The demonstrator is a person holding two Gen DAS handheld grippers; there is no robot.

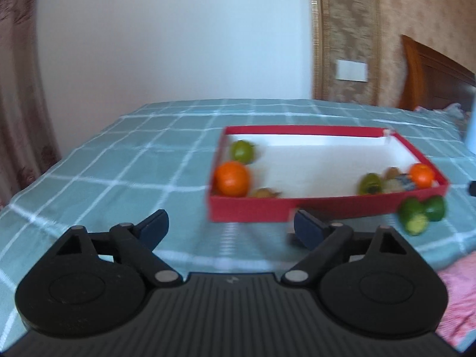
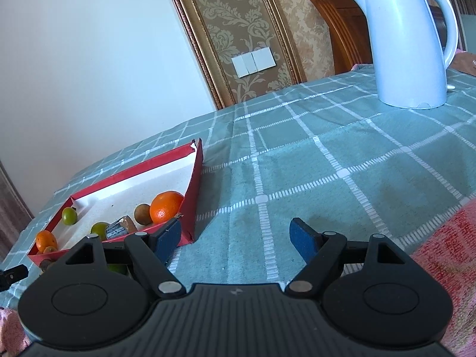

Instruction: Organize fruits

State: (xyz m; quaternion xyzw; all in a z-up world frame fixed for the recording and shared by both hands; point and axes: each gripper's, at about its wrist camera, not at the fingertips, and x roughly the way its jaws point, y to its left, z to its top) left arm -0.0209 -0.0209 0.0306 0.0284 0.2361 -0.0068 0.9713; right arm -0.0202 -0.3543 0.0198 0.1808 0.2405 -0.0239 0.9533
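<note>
A shallow red box (image 1: 253, 208) sat on a surface covered in a green checked cloth (image 1: 119, 154). It held oranges (image 1: 232, 178), green fruits (image 1: 242, 151) and small brown ones. Two green fruits (image 1: 421, 212) lay outside, beside its near right corner. The left claw (image 1: 230, 226) and right claw (image 2: 235, 238) both gaped wide, empty (nothing between the pads). A white kettle (image 2: 407, 44) stood well apart.

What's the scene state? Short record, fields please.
surface: checked cloth
box: red box, open top, white inside
in box: oranges, green fruits, small brown fruits
outside box: green fruits by its near right corner
kettle: white kettle, upright, away from the box
left claw: open, holds nothing
right claw: open, holds nothing
</note>
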